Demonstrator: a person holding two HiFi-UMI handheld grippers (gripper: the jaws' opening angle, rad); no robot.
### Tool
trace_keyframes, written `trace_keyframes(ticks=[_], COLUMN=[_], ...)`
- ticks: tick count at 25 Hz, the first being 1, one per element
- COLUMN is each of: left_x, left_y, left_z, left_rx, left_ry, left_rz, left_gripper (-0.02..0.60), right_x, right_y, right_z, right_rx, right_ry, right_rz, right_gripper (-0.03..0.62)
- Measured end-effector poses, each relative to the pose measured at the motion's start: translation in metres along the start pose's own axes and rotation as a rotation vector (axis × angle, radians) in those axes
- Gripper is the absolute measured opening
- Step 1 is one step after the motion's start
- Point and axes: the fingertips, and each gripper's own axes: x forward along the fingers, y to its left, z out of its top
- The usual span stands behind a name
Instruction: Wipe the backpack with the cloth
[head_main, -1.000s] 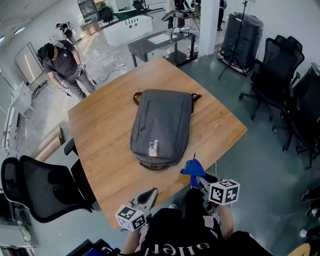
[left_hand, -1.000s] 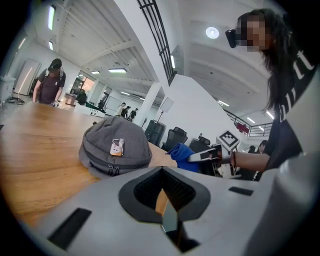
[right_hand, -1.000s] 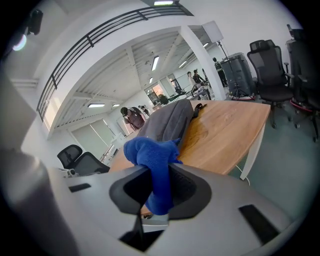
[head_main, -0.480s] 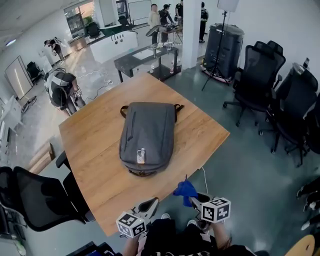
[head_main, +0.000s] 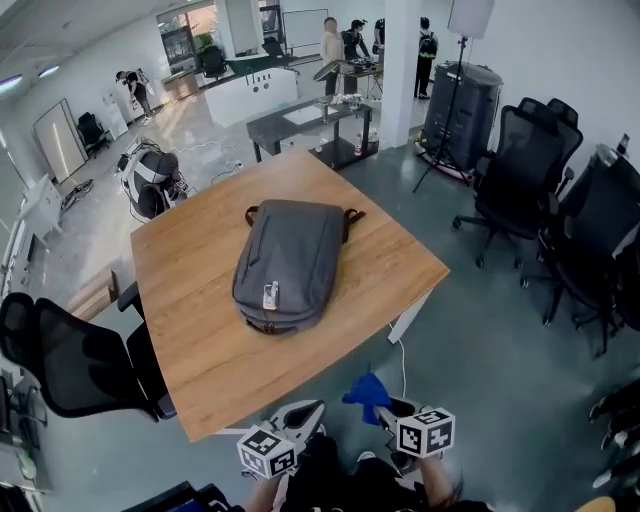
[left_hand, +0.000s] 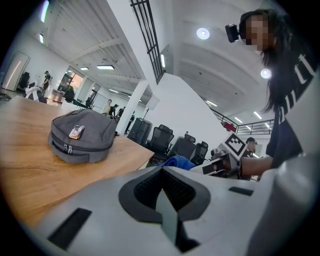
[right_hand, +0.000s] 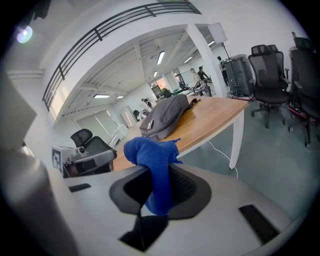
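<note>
1. The grey backpack (head_main: 290, 262) lay flat near the middle of the wooden tabletop (head_main: 190, 300), with its zipped end and a small tag facing the person. It was well apart from both grippers, which hung off the near edge.
2. The right hand-held gripper (head_main: 380, 402) was clamped on the blue cloth (head_main: 366, 388). In the right gripper view a bunched tuft stood above the jaws and the rest ran down between the pads.
3. The left hand-held gripper (head_main: 300, 414) had its jaws closed together with nothing between them.
4. The cloth looked light, soft and limp, so it would probably fold over under pressure. The tuft sticking out past the jaws seemed the only part free to wipe with.
5. The backpack looked soft-sided and only partly filled, so its fabric would likely dent and wrinkle under a stroke. It might also slide on the smooth wood.
6. A sensible hold for the left hand-held gripper seemed to be the near zipped end or the strap loops at the far end, pressing or pinching there to steady the bag.
</note>
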Motion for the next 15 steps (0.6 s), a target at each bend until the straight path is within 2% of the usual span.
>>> trace_keyframes(ticks=[8,15], left_x=[-0.009,-0.015], left_y=[-0.050,-0.081], left_z=[-0.033,-0.047], left_rx=[-0.026,-0.017], left_ry=[-0.030,-0.050], left_rz=[0.087,0.127], left_gripper=[-0.002,-0.002], right_x=[-0.036,-0.054], right_y=[-0.003,-0.004], right_z=[-0.030,-0.051], right_rx=[-0.074,-0.136], right_ry=[0.037,0.058], right_rz=[0.073,0.107], right_gripper=[0.078,0.078])
